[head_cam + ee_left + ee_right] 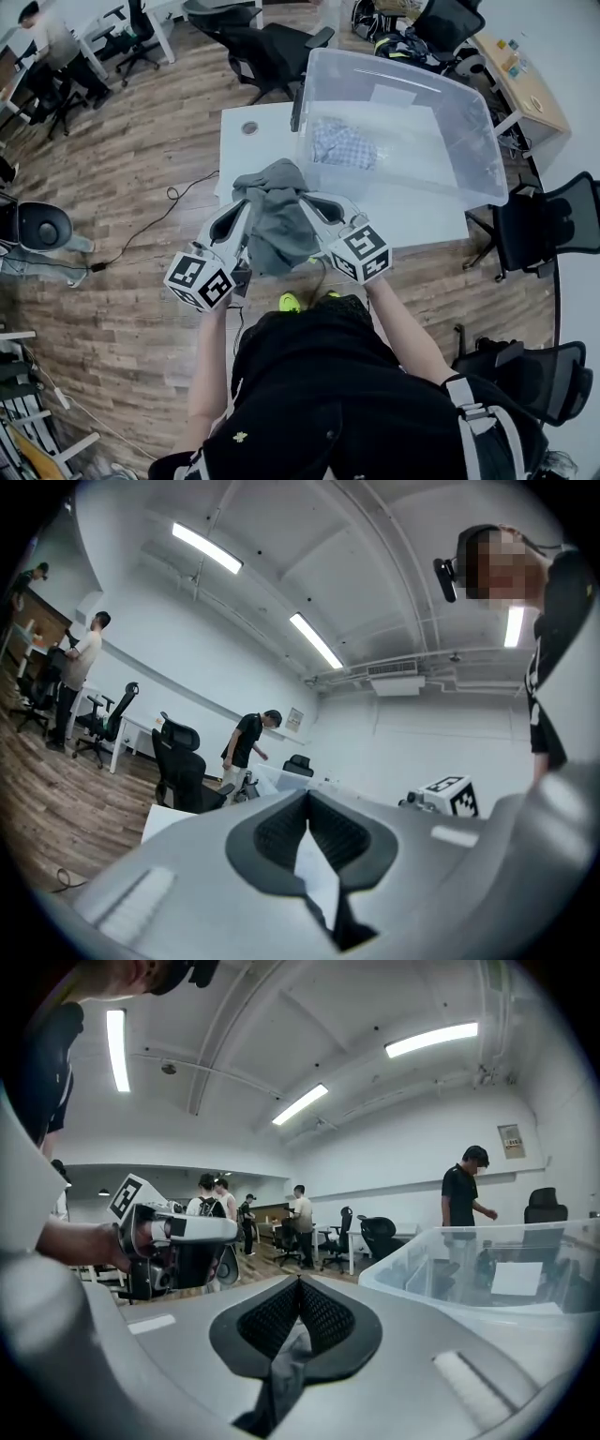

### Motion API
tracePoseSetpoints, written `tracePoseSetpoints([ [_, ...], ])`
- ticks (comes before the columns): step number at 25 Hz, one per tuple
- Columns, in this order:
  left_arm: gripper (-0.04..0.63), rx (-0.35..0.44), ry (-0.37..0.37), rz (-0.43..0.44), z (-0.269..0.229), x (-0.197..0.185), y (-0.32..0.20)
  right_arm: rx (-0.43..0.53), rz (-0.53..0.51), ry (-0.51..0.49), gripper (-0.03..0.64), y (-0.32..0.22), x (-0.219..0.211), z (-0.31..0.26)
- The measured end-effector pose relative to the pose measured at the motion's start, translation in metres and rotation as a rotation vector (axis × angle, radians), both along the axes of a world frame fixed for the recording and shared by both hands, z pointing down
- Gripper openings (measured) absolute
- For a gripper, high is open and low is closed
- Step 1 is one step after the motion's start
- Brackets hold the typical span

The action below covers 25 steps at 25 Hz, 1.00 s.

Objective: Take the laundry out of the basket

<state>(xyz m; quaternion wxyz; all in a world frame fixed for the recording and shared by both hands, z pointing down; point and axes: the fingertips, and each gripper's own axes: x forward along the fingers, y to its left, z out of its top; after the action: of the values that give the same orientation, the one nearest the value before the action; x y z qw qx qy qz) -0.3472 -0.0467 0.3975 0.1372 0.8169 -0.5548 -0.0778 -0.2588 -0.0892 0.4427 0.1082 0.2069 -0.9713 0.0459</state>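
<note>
A clear plastic basket (pixel 473 173) stands on the white table (pixel 412 223), and a blue-and-white checked cloth (pixel 343 143) lies inside it. In front of the basket, over the table's near edge, a grey garment (pixel 277 223) hangs bunched between my two grippers. My left gripper (pixel 242 208) is shut on its left side, and a pale strip of the cloth (pixel 319 874) shows between the pads. My right gripper (pixel 314 202) is shut on its right side, with a grey fold (pixel 286 1363) pinched in the jaws. The right gripper view shows the basket (pixel 450 1260) to the right and the left gripper (pixel 178 1241) to the left.
Black office chairs stand behind the table (pixel 272 47) and at the right (pixel 553 225). A black cable (pixel 159 220) runs over the wooden floor at the left, near a round grey device (pixel 42 225). A wooden desk (pixel 525 80) is at the far right. People stand in the room.
</note>
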Motion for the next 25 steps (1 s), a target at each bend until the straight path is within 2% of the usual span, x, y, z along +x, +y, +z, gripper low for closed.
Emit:
tracePoseSetpoints([
  [9,0.008,0.041,-0.015,0.108,-0.013,0.034,-0.010,0.020,-0.010,-0.047,0.000,0.003,0.002,-0.033],
  [13,0.008,0.065,-0.001,0.114,-0.019,0.038,-0.011,0.059,-0.023,-0.056,0.000,0.004,0.002,-0.054],
  [16,0.008,0.048,0.033,0.129,-0.013,0.038,-0.014,0.109,-0.014,-0.036,0.002,-0.002,0.004,-0.067],
  [20,0.008,0.012,0.042,0.134,-0.004,0.047,-0.018,0.151,0.010,0.006,0.011,-0.017,0.025,-0.076],
  [25,0.008,0.017,0.056,0.128,-0.004,0.051,-0.032,0.195,0.024,0.081,0.051,-0.047,0.045,-0.084],
])
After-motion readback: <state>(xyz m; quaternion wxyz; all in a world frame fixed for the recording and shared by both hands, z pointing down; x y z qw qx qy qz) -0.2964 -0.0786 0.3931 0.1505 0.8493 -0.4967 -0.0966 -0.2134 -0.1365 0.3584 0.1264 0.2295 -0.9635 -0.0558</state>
